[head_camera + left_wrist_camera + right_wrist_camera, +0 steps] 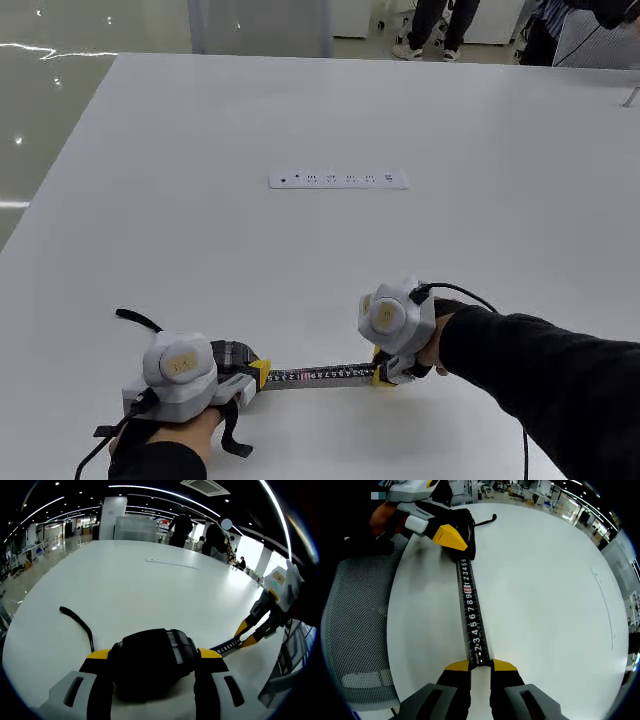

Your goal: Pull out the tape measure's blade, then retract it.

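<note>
Clamping tape measure case point(150, 672) in left claw point(154, 655), resting on counter point(300, 110) | pinching blade point(471, 615) tip in right claw point(481, 666), blade partly drawn out | risking tip slipping, seemingly thin pinch, blade whipping back to case

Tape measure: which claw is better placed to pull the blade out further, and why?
Probably the right: the right claw is shut on the tip of the blade, free to draw away, while the left claw clamps the case and anchors it.
</note>
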Tool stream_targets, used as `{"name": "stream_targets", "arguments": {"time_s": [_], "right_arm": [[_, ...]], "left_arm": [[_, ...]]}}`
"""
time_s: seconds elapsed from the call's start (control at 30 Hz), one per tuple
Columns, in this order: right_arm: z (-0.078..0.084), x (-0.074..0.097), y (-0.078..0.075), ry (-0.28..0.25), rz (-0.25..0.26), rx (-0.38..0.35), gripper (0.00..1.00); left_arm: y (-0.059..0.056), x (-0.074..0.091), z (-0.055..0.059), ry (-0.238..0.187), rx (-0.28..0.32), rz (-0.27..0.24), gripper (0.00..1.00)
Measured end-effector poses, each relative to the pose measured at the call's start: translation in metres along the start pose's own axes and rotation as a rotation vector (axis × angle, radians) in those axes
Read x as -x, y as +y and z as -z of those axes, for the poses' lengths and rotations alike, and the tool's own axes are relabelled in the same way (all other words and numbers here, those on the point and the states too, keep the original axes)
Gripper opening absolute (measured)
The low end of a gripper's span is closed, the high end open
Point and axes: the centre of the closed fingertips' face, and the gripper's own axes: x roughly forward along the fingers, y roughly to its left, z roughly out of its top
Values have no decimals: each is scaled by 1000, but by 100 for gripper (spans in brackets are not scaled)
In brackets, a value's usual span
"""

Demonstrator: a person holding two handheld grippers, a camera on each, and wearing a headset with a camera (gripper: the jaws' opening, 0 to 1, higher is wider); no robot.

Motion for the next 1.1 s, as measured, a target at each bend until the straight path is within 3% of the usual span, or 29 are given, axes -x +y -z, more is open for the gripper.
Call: {"name": "stream_targets", "arguments": {"time_s": [1.1], "right_arm": [[-20, -6, 4, -16, -15, -2, 9]], "left_arm": [[-2, 1, 1, 6, 4, 6, 61]]}}
